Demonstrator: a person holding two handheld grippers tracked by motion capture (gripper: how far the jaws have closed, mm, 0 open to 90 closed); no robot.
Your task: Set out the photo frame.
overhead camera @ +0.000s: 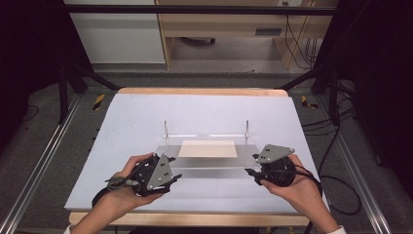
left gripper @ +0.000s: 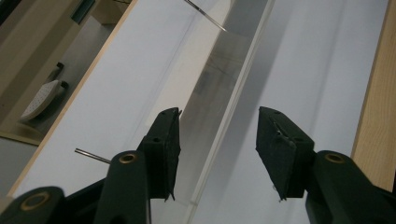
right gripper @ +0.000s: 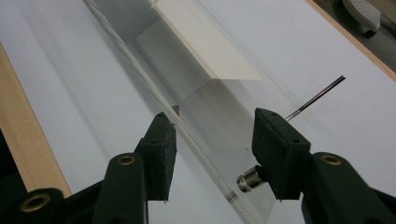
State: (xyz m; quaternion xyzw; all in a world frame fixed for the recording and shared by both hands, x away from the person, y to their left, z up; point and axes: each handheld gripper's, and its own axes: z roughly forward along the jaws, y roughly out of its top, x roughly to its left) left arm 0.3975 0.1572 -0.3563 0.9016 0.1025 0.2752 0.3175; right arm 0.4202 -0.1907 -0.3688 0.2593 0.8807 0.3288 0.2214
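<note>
A clear acrylic plate [overhead camera: 209, 161] lies flat on the white mat, with a thin metal post [overhead camera: 165, 129] at its far left corner and another post [overhead camera: 247, 127] at its far right. A cream card [overhead camera: 208, 148] rests on the plate's middle. My left gripper [overhead camera: 175, 175] is at the plate's left end, and my right gripper [overhead camera: 251, 170] is at its right end. In the left gripper view the left gripper [left gripper: 218, 122] stands open, its jaws astride the plate's [left gripper: 219, 79] near edge. In the right gripper view the right gripper [right gripper: 212, 121] is open around the plate's [right gripper: 219, 107] end, with the card [right gripper: 205, 44] beyond.
The white mat [overhead camera: 146, 112] covers a wooden table whose front edge [overhead camera: 195, 219] runs just behind both hands. Metal rails [overhead camera: 39, 161] flank the table, and cables [overhead camera: 341, 195] lie on the floor at right. A small metal foot [right gripper: 247, 179] sits under the plate's corner.
</note>
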